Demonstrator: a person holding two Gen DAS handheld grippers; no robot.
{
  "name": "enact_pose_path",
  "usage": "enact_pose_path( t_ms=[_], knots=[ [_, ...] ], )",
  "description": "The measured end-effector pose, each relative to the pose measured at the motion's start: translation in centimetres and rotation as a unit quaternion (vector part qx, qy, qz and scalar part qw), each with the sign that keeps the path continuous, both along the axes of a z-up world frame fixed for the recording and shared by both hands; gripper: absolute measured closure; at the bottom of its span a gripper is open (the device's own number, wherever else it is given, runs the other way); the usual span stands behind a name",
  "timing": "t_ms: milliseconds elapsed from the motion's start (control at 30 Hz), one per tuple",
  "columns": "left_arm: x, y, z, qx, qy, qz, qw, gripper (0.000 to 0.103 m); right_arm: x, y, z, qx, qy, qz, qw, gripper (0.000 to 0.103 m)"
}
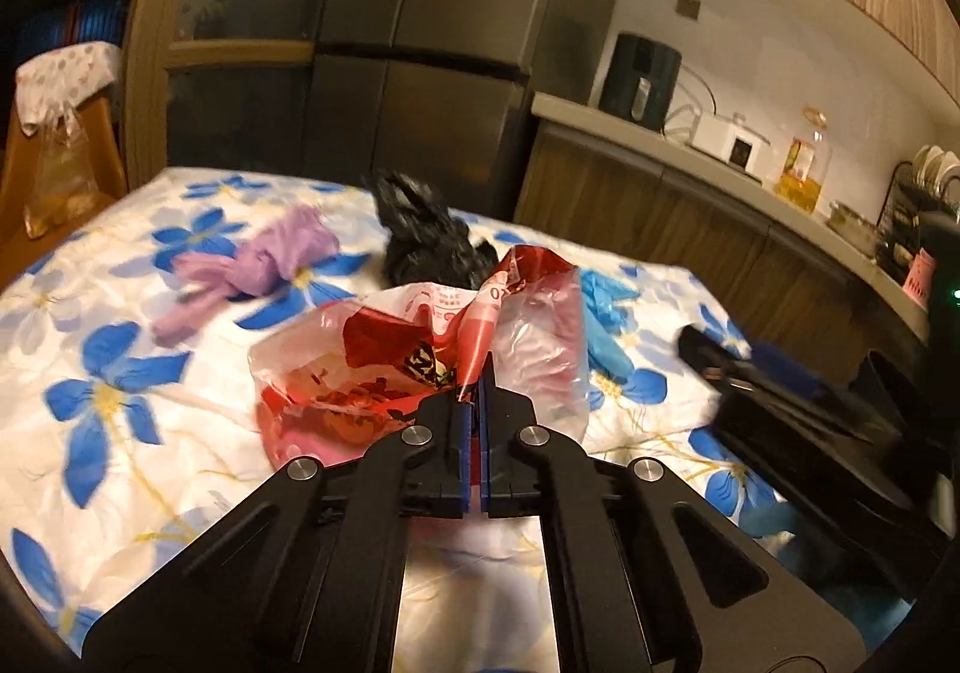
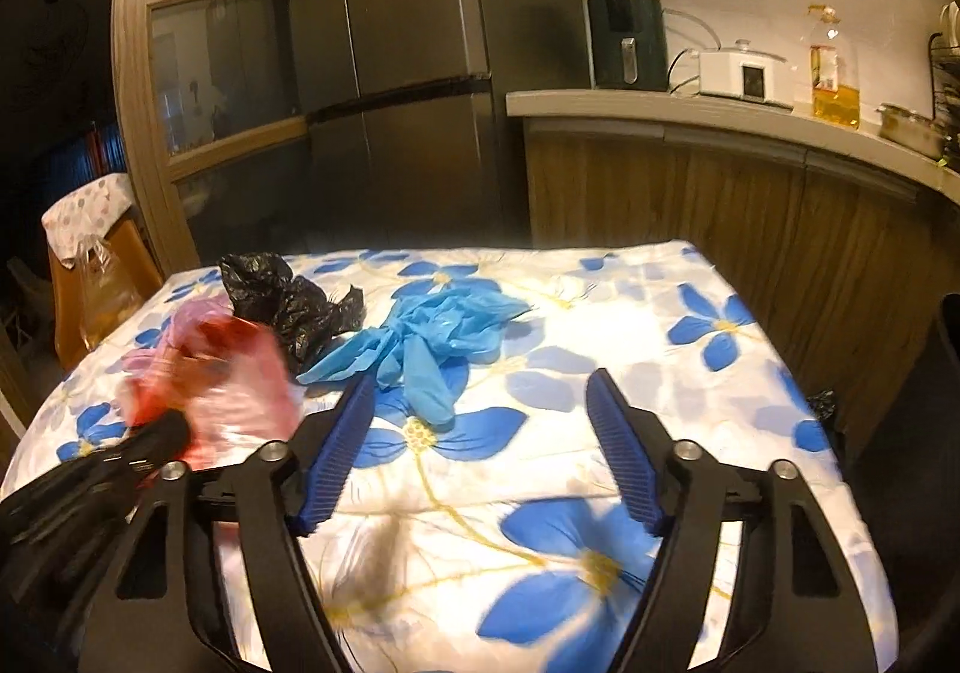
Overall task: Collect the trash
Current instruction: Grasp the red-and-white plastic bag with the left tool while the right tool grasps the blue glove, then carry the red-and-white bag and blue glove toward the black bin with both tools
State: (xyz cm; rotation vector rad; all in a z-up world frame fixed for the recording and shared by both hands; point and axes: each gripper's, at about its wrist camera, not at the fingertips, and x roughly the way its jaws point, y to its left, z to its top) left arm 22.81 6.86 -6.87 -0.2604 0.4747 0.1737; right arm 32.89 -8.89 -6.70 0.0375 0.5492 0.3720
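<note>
A red and clear plastic bag [image 1: 420, 367] lies crumpled on the flowered tablecloth, and my left gripper [image 1: 480, 394] is shut on its near rim. Beyond it lie a purple glove [image 1: 252, 265], a black plastic bag [image 1: 426, 241] and a blue glove [image 1: 606, 301]. The right wrist view has my right gripper [image 2: 480, 382] open just above the cloth, nothing between its fingers, with the blue gloves [image 2: 420, 337] a little ahead of its left finger. The black bag [image 2: 282, 301] and the blurred red bag [image 2: 210, 367] are to the left, next to the left gripper [image 2: 120, 457].
The table [image 2: 690, 277] ends at the back and right. Behind stand a dark fridge [image 2: 408, 73] and a counter [image 2: 660, 109] with an air fryer, a white cooker and an oil bottle. A chair with a hanging bag [image 2: 96, 289] is at left. A dark object [image 2: 942, 373] stands at right.
</note>
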Motion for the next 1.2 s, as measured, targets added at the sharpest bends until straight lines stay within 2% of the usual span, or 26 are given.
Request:
enact_pose_path(
  t_ms=[200, 300, 400, 467, 500, 567, 667, 933, 1200],
  knots=[
    [-2.7, 1.4, 1.1, -0.009, -0.023, 0.021, 0.9995, 0.103, 2.6, 2.5, -1.0, -0.004, 0.032, 0.01, 0.999, 0.045],
    [-3.6, 2.1, 1.6, -0.011, -0.028, 0.027, 0.9992, 0.103, 3.6, 3.6, -1.8, -0.014, 0.053, 0.014, 0.998, 0.053],
    [-4.0, 2.6, 1.8, -0.014, -0.029, 0.031, 0.999, 0.103, 4.2, 4.2, -2.7, -0.027, 0.076, 0.023, 0.996, 0.063],
    [-4.2, 2.7, 1.8, -0.015, -0.028, 0.033, 0.999, 0.103, 4.5, 4.4, -3.1, -0.031, 0.086, 0.025, 0.995, 0.076],
    [-4.2, 2.7, 1.8, -0.015, -0.027, 0.033, 0.999, 0.103, 4.5, 4.4, -3.2, -0.031, 0.089, 0.027, 0.995, 0.078],
    [-4.5, 2.6, 1.9, -0.016, -0.026, 0.035, 0.9989, 0.103, 4.4, 4.3, -3.1, -0.026, 0.091, 0.034, 0.995, 0.092],
    [-4.9, 2.6, 2.3, -0.015, -0.029, 0.036, 0.9988, 0.103, 3.8, 3.8, -2.8, -0.014, 0.087, 0.037, 0.995, 0.1],
    [-6.3, 1.5, 3.6, -0.008, -0.038, 0.032, 0.9988, 0.103, -1.8, -0.2, 1.2, 0.03, 0.025, 0.024, 0.999, 0.102],
    [-8.0, -1.5, 5.6, -0.008, -0.053, 0.003, 0.9985, 0.103, -9.3, -6.6, 5.7, 0.062, -0.032, -0.012, 0.997, 0.102]
  ],
)
